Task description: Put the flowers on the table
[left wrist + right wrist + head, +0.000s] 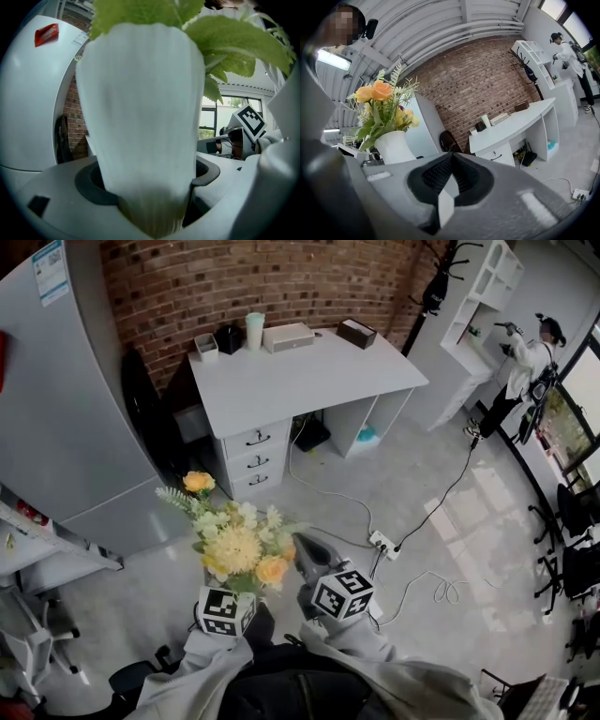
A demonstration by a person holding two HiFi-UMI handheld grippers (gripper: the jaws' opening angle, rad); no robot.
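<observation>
Short of counter: left gripper jaws clamp white vase of flowers; right gripper jaws clenched, empty. Best carry vase upright, land on bare middle.

No lettering can be read anywhere. The blue-and-white label high on the grey refrigerator at far left is too small to make out, and the print on the red sticker on its door is blurred. The left marker cube and right marker cube, nearest the person, carry black-and-white square patterns, not letters or numbers.
</observation>
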